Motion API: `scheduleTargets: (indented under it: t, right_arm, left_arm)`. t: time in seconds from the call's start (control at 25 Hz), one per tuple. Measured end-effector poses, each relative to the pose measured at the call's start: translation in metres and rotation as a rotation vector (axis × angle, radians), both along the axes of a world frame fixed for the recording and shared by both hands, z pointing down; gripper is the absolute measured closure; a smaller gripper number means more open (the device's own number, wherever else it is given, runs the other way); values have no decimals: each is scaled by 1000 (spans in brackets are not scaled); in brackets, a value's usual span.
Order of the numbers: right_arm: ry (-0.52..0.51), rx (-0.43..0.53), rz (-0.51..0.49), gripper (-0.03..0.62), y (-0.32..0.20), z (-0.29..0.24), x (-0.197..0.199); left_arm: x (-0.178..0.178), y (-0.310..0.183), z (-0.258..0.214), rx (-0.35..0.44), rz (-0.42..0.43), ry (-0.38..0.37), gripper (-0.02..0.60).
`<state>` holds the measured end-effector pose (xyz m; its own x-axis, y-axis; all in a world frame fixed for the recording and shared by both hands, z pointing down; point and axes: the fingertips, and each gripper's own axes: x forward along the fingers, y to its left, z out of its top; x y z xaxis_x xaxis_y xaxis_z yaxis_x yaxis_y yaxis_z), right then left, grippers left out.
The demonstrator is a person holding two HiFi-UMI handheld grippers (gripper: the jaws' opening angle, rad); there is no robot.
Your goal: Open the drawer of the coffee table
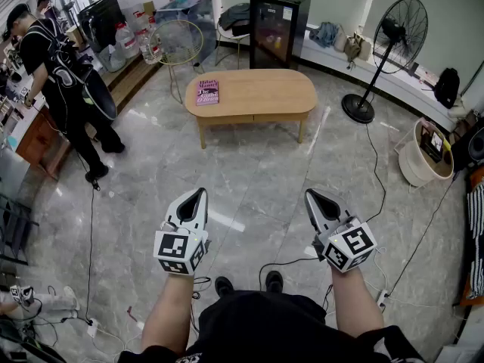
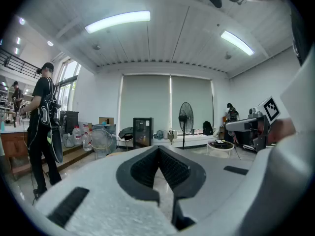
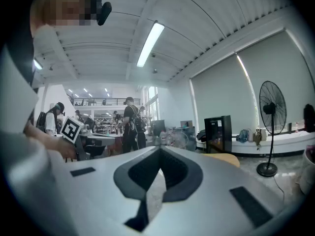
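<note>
In the head view, the light wooden oval coffee table [image 1: 253,93] stands well ahead on the grey marble floor [image 1: 257,180]. Its drawer [image 1: 227,118] sits flush under the top on the side facing the camera, closed. A pink book [image 1: 207,91] lies on the table's left end; its cover print is too small to read. Behind stand a black glass-fronted cabinet [image 1: 278,17] with a small white label, unreadable, and a black pedestal fan [image 1: 393,36]. The white left gripper [image 1: 200,192] and white right gripper [image 1: 310,193] hover near the person's body, far from the table, each bearing a black-and-white marker cube.

The left gripper view adds the ceiling strip lights [image 2: 118,21] and a bystander in black [image 2: 43,127]. The left gripper [image 2: 158,149] has its dark pads pressed together on nothing.

The right gripper view alone shows the table's edge [image 3: 224,158] just past its jaws. The right gripper [image 3: 160,151] is likewise closed and empty.
</note>
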<state>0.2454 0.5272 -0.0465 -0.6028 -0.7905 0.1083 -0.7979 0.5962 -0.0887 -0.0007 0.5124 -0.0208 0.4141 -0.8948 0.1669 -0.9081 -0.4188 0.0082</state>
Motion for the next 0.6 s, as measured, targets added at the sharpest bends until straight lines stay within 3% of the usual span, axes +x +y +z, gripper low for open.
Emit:
scheduleTargets:
  t: [0.6]
  right_arm:
    - [-23, 29, -18, 592, -14, -5, 23]
  left_arm:
    - [27, -13, -11, 2, -7, 26, 574]
